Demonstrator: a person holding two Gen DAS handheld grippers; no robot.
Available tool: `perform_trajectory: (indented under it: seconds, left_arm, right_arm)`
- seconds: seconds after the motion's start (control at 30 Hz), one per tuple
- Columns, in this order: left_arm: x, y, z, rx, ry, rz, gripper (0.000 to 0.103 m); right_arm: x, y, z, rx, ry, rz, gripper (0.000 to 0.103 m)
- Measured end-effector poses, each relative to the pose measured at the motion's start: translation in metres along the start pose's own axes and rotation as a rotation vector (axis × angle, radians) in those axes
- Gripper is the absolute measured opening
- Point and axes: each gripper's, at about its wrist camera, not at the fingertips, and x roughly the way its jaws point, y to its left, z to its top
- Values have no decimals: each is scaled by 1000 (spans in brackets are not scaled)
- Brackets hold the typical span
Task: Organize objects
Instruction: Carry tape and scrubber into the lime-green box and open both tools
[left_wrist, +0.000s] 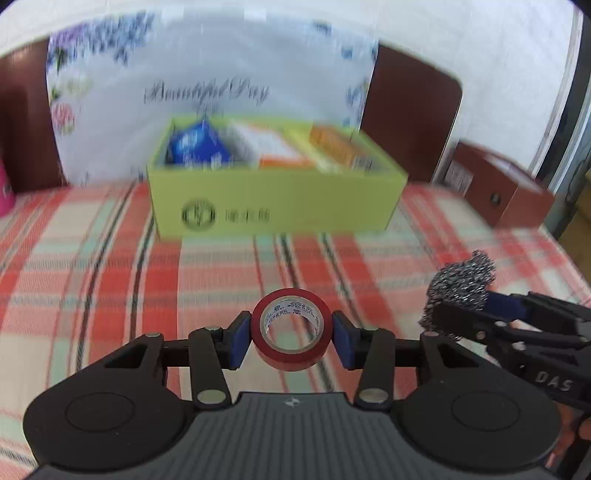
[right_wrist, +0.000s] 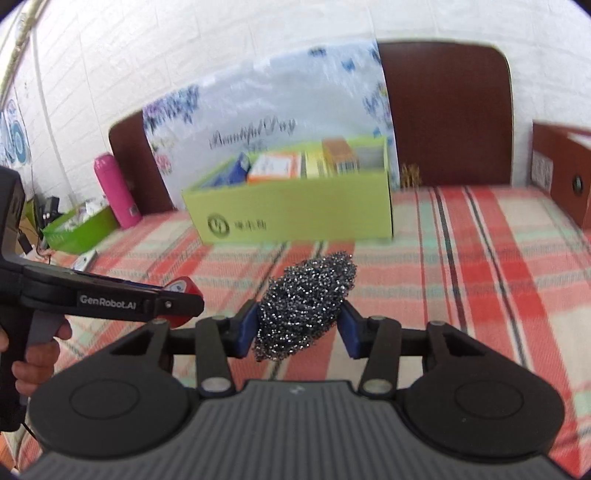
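Jaws of the left gripper (left_wrist: 291, 338) stand partly apart and clamp a red tape roll (left_wrist: 291, 328) from both sides; the blue pads (left_wrist: 236, 338) press on its outer wall, and the hole of the roll faces the camera. Jaws of the right gripper (right_wrist: 301, 326) are also partly apart and pinch a steel wool scrubber (right_wrist: 304, 306), which bulges up and forward from between the pads. Both things are held above the checked cloth (left_wrist: 92, 277) on the worktop, not touching it.

Each gripper shows in the other view: the right one comes in from the right with the scrubber, the left one from the left with the roll, and a hand (right_wrist: 37, 354) grips its handle.

Farther ahead on the cloth stands an open green box (left_wrist: 273, 199) with a blue packet (left_wrist: 197, 146) and orange and white cartons (left_wrist: 273, 147) inside. Behind it leans a flowered sheet (left_wrist: 207, 74) against a dark brown headboard (left_wrist: 410, 107). A brown box (left_wrist: 506, 192) stands to the right, a pink bottle (right_wrist: 114, 192) to the left. Nothing lies between the grippers and the green box.
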Motion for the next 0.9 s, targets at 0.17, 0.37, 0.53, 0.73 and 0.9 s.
perform_trajectory:
  seconds: [0.17,0.37,0.53,0.73,0.9]
  left_arm:
    - [-10,0,49,16,-96,-4,49]
    - [4,1,100,3,-155,-13,49]
    - [38,1,127,-13,-147,-13,49]
    - [80,10,147,-18,-125,-2,49]
    - [108,23,149,-42,-121,33,49]
  right_arm:
    - [17,2,43,-61,-86,-28,46]
    - [54,-7,83,-127,-163,-155,46]
    - [105,-30,105,-186,-144,-298,46]
    - [159,-54,120,-163,-116,-193,46]
    - [190,-61,126,-115,-126,-132,62]
